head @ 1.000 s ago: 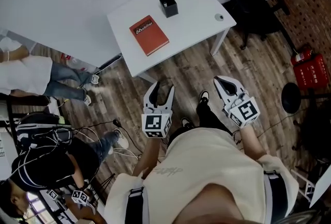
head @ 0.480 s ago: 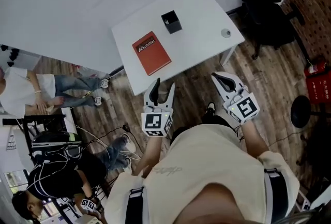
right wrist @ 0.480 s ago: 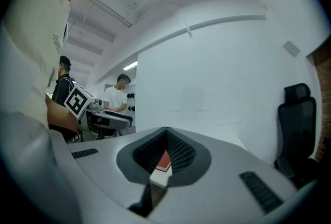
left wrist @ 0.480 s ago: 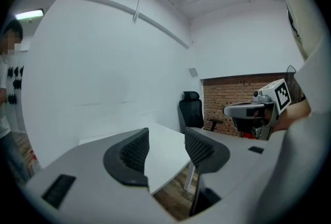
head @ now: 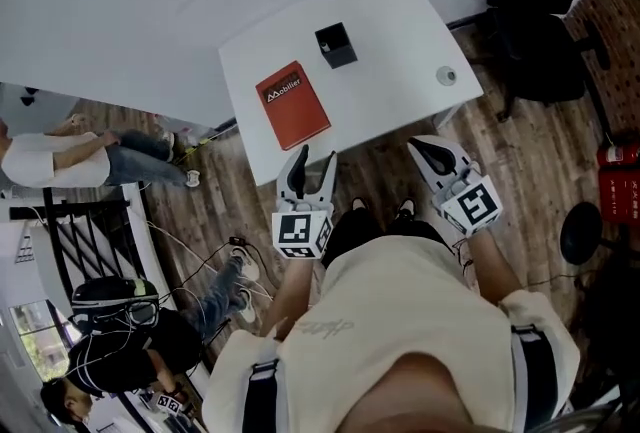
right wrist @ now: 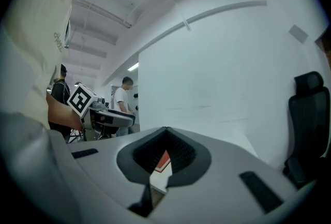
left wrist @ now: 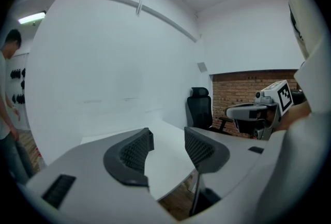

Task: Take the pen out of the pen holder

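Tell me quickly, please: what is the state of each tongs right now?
Left tongs: open, empty.
Right tongs: closed, holding nothing.

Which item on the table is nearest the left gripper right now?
The red book, just ahead of the left gripper; the black pen holder and the small grey round object sit farther off.

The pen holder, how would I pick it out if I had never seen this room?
Find the white table in the head view. A flat red book lies on it; the pen holder stands apart, further back and to the book's right. It is the only small black boxy thing there, unlike the tiny round object near the table's right edge.
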{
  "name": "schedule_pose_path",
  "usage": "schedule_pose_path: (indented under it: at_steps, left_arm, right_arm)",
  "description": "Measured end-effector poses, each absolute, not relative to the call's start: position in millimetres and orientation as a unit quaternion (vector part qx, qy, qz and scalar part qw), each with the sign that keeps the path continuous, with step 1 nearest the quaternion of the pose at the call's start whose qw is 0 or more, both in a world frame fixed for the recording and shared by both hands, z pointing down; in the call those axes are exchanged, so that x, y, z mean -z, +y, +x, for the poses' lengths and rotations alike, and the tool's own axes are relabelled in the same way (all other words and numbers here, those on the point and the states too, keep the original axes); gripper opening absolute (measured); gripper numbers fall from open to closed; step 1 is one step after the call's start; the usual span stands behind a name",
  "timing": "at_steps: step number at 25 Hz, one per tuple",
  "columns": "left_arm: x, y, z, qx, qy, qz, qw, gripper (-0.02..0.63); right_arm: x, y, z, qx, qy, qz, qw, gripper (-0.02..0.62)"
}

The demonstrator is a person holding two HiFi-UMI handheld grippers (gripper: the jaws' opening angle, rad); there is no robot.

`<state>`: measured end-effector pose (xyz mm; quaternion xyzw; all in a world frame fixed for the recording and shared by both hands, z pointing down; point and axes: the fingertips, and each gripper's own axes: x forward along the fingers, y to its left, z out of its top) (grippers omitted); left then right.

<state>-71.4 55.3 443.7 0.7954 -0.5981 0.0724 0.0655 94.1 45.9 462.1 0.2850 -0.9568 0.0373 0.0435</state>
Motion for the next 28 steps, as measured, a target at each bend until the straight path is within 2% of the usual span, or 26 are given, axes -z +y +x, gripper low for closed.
schedule_pose_path:
  at_steps: [14,28]
  left_arm:
    - [-458,-25,-86,-0.064,-0.594,0.799,0.070,0.233]
    - [-461,-120,-138,-0.067,-0.568,0.819,0.039,0.233]
  right_arm:
    - [-472,-29,78,-0.044,-0.956,0.283,0.064,0.008]
    - [-445,-118,20,-0.009,-0.949,0.301,0.094,0.008]
